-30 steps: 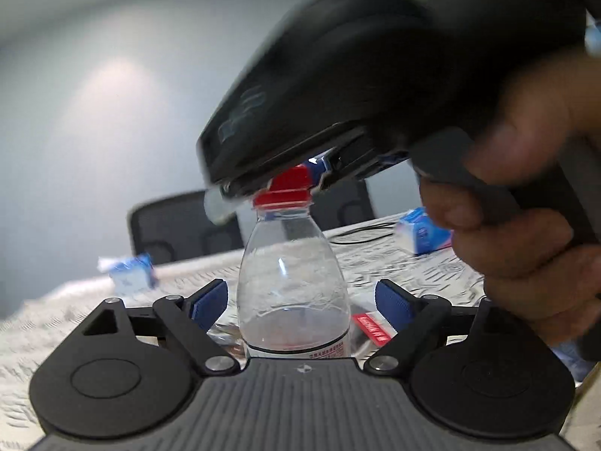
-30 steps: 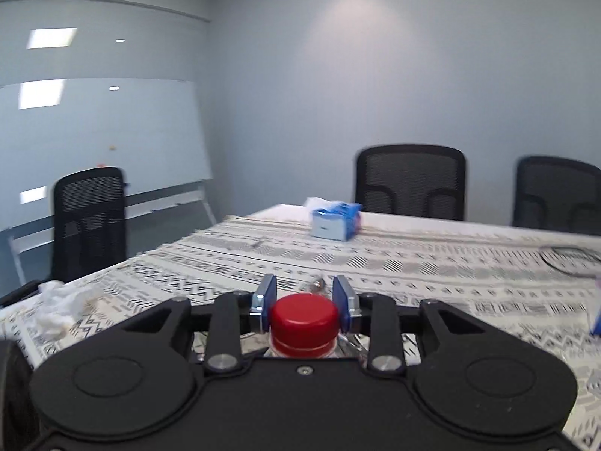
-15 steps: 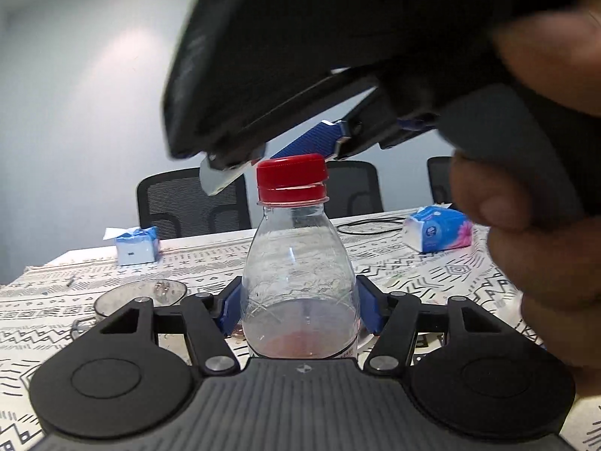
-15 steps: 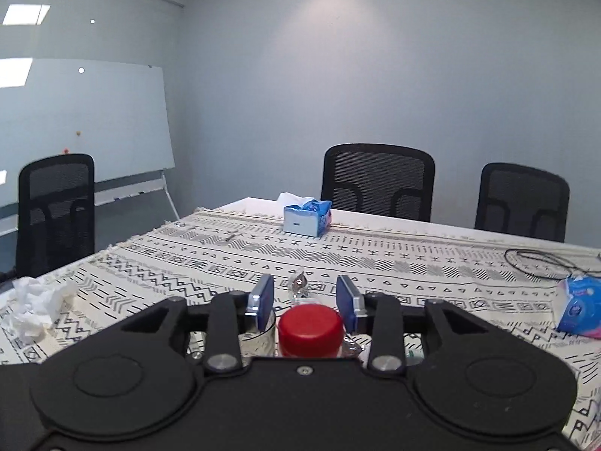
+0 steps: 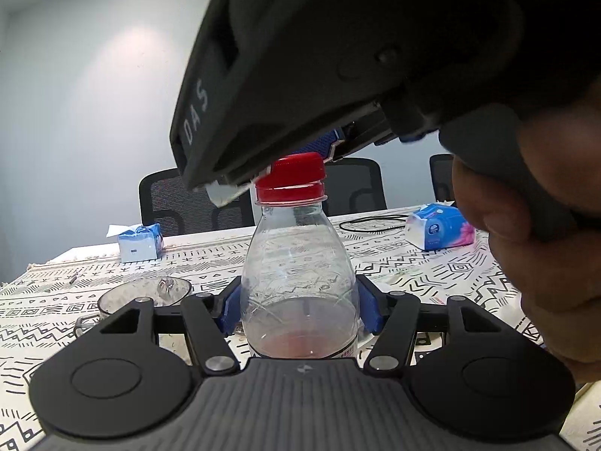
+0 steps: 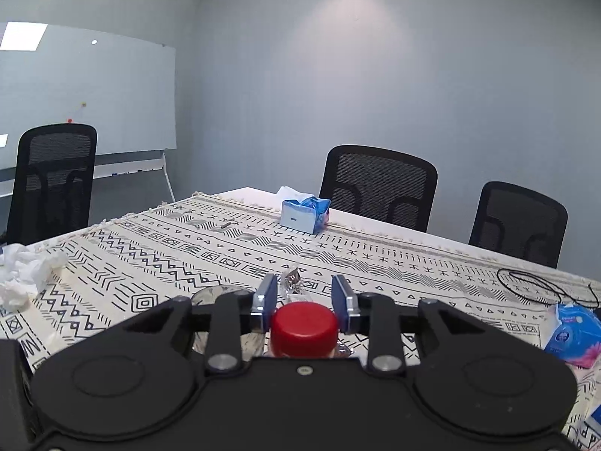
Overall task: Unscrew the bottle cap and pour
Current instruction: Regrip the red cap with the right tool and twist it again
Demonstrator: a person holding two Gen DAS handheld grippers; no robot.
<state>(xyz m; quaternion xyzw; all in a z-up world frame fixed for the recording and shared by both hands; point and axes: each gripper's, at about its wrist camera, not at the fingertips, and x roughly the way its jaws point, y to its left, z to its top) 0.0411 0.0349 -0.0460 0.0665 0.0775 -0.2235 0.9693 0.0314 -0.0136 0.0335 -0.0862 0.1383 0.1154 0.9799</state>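
clear bottle upright on the table, red cap on, pinkish liquid low.

Tissue box, black chairs, whiteboard.

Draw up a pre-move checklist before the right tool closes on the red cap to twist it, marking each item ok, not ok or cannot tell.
1. Left tool clamped on the bottle: ok, pads press both sides.
2. Bottle upright: ok.
3. Red cap between the right tool pads: ok, centred.
4. Right tool gripping the cap: not ok, gaps show on both sides.
5. Cap seated on the neck: ok.
6. Glass bowl ready for pouring: ok, beside the bottle.
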